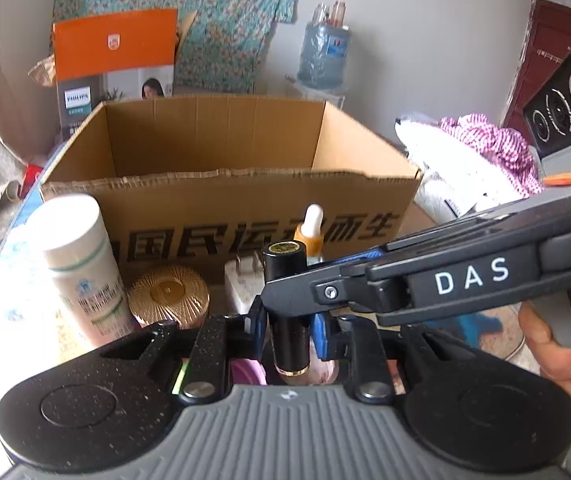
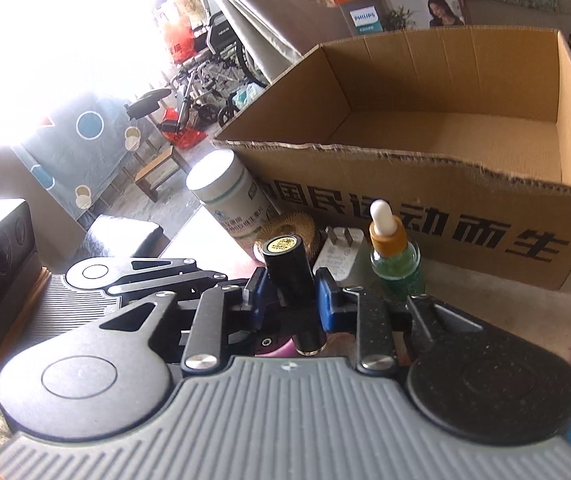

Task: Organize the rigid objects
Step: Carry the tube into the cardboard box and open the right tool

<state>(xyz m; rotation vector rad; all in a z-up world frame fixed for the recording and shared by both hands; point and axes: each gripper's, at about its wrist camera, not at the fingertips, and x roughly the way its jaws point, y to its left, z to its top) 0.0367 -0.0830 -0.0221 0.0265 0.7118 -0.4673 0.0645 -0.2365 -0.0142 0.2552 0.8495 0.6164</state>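
A black lipstick tube with a gold cap end [image 1: 287, 296] [image 2: 291, 280] stands upright between both grippers. My left gripper [image 1: 287, 330] is shut on its lower part. My right gripper [image 2: 291, 304] is shut on it too, and in the left wrist view it reaches in from the right [image 1: 405, 284]. Behind stand a white bottle [image 1: 81, 264] [image 2: 229, 196], a gold ribbed jar [image 1: 169, 294] [image 2: 297, 228], a white plug adapter [image 1: 241, 284] [image 2: 339, 254] and a dropper bottle [image 1: 311, 232] [image 2: 393, 256]. An open cardboard box [image 1: 225, 200] [image 2: 405, 184] stands behind them, nothing showing inside.
An orange Philips box [image 1: 115, 68] stands behind the cardboard box. White and pink clothes [image 1: 473, 152] lie to the right, a water jug [image 1: 323, 52] at the wall. A wheelchair [image 2: 213, 68] and a stool [image 2: 157, 168] stand on the floor at left.
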